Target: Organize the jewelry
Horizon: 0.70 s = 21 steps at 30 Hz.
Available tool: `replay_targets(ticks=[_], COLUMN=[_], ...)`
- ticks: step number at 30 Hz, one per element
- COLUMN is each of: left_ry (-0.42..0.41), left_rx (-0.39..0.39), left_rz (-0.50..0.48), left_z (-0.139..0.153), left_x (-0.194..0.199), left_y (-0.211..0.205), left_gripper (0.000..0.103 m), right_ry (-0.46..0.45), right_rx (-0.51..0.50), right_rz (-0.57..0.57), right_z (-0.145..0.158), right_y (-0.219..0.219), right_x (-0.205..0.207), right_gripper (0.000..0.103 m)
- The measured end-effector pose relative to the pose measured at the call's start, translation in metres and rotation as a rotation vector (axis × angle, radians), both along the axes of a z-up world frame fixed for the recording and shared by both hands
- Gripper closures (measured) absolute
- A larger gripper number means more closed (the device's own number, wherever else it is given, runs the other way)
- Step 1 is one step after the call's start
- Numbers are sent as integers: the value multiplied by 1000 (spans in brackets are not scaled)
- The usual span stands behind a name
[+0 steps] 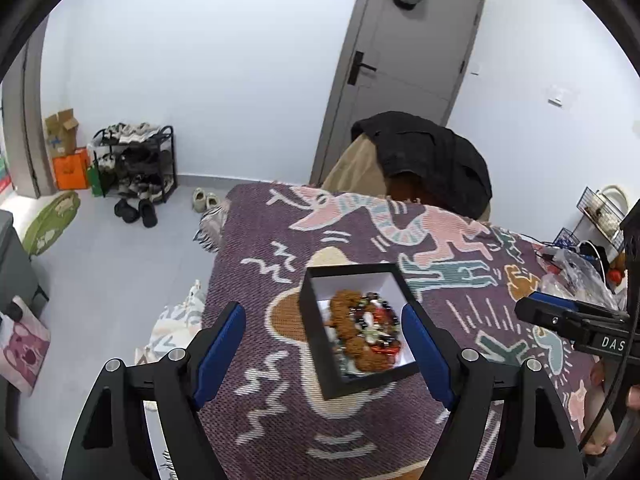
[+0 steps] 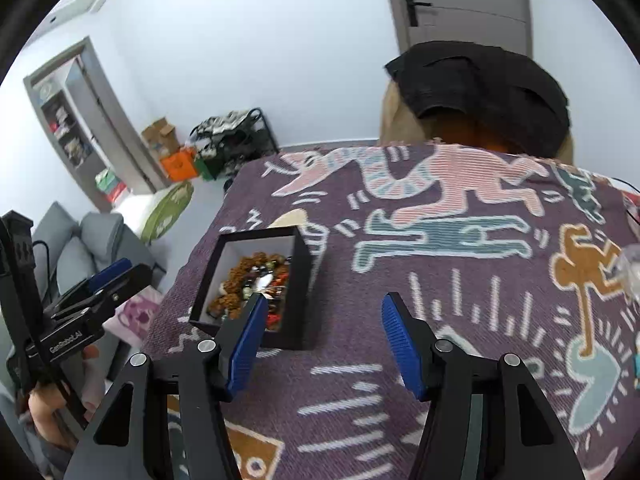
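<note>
Toward the left edge of the patterned blanket (image 1: 460, 292) sits the black box (image 1: 362, 326) of beaded jewelry (image 1: 364, 330), long axis running away; the left gripper (image 1: 324, 356), jaws wide and empty, straddles it, nearer than the right gripper (image 2: 324, 340), likewise wide, which has it off left.

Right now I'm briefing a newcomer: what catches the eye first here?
The black box of tangled beads sits open on the purple patterned blanket, between the open left tool's fingers. Behind, a dark jacket drapes a chair by the grey door.
</note>
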State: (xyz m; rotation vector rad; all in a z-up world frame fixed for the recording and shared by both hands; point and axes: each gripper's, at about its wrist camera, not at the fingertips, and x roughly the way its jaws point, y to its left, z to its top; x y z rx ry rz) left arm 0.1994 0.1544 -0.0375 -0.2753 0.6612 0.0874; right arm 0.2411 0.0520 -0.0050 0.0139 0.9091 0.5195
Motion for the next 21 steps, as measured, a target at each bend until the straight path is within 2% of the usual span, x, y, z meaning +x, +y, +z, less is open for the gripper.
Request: replay_targets(ticks=[4, 8, 12, 17, 21], left_ry=[-15, -43, -124, -182, -211], left_rx=[25, 31, 59, 82, 100], left_rz=[-9, -27, -40, -70, -89], left_z=[12, 27, 51, 74, 86], left_x=[-5, -10, -24, -36, -47], left_y=[-18, -36, -56, -79, -95], left_gripper=[22, 17, 1, 0, 0], right_ry=[-29, -72, -117, -161, -180], right_rx=[20, 61, 106, 157, 176], right_rz=[-58, -107, -152, -208, -232], right_z=[10, 25, 44, 62, 71], right_y=[-28, -55, -80, -111, -130], right_x=[-9, -22, -38, -60, -75], right_gripper=[42, 30, 20, 8, 6])
